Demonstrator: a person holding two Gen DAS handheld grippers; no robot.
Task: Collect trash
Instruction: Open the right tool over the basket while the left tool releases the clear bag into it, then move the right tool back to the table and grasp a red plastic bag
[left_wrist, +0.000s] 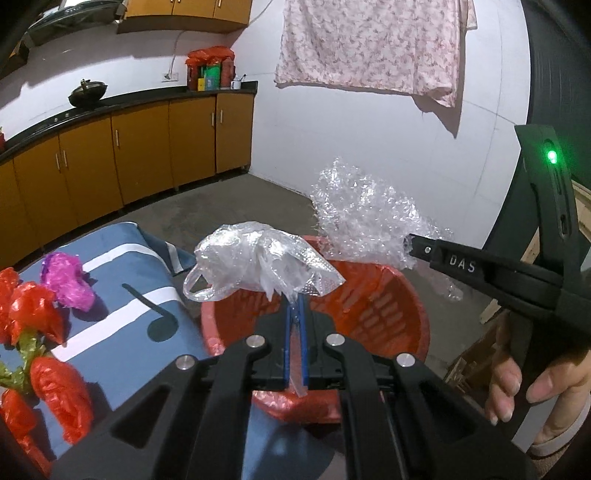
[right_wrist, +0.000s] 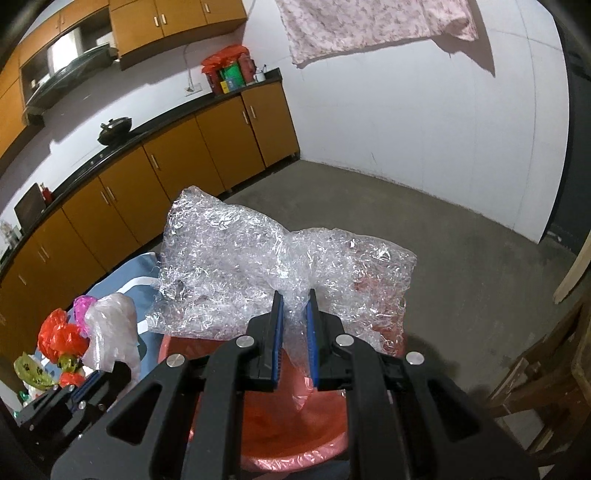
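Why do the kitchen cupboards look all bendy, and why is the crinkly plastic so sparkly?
Left wrist view: the fisheye lens bows the row of orange-brown cupboards into a curve, and the hanging pink floral cloth throws a sharp shadow on the white wall. Right wrist view: the same bend, plus room light glinting off the crumpled clear bubble wrap pinched in the right gripper; the picture's corners go black.

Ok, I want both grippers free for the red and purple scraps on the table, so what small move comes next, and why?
Probably open both grippers. The left gripper pinches a clear plastic bag and the right gripper pinches crumpled bubble wrap; both pieces hang over the mouth of the red basket, so they should drop inside.
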